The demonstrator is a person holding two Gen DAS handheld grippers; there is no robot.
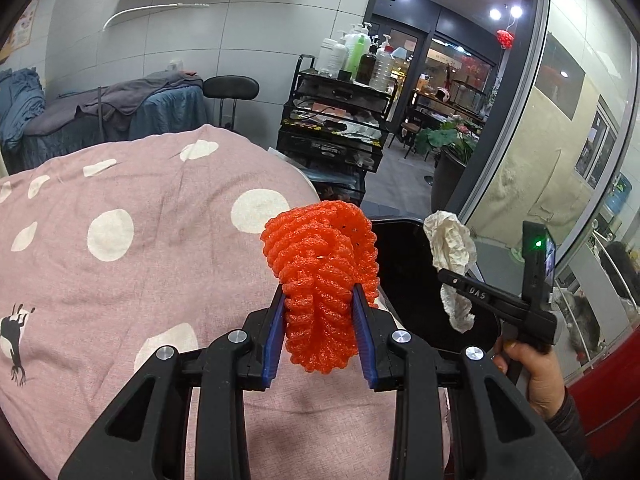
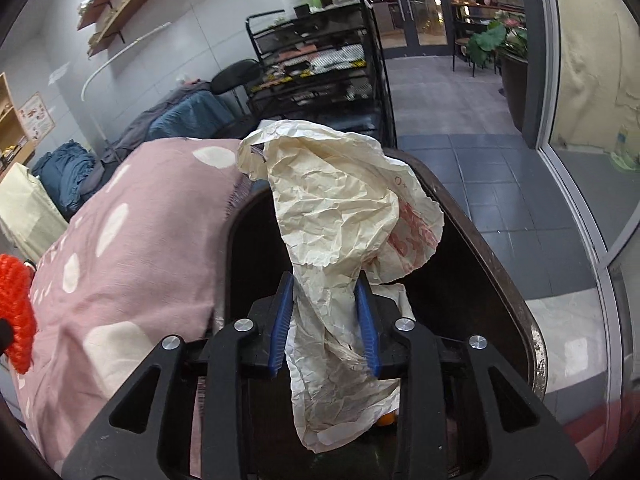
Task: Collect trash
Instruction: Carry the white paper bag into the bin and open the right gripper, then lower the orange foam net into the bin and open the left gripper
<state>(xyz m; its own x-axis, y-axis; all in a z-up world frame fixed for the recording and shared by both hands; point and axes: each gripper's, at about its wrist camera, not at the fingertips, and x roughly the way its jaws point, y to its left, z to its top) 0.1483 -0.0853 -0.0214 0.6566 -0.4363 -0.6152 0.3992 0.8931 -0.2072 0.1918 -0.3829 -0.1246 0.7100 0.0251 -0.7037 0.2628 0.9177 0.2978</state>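
My left gripper (image 1: 320,292) is shut on an orange foam net (image 1: 320,248), held above a pink polka-dot cover (image 1: 120,260) beside a black bin (image 1: 404,264). To its right a hand (image 1: 536,376) carries my right gripper (image 1: 452,276), with crumpled cream paper (image 1: 452,240) at its tip over the bin. In the right wrist view that paper (image 2: 340,200) stands between the blue pads of the right gripper (image 2: 324,280) and hangs down over the bin's dark inside, whose rim (image 2: 500,276) curves on the right. The foam net (image 2: 16,304) shows at the left edge there.
A black wire cart (image 1: 336,132) topped with bottles stands behind the bin. A black stool (image 1: 231,88) and a bed with blue and grey cloths are further back. A potted plant (image 1: 452,148) and a glass wall (image 1: 560,140) are on the right, above grey floor tiles (image 2: 480,184).
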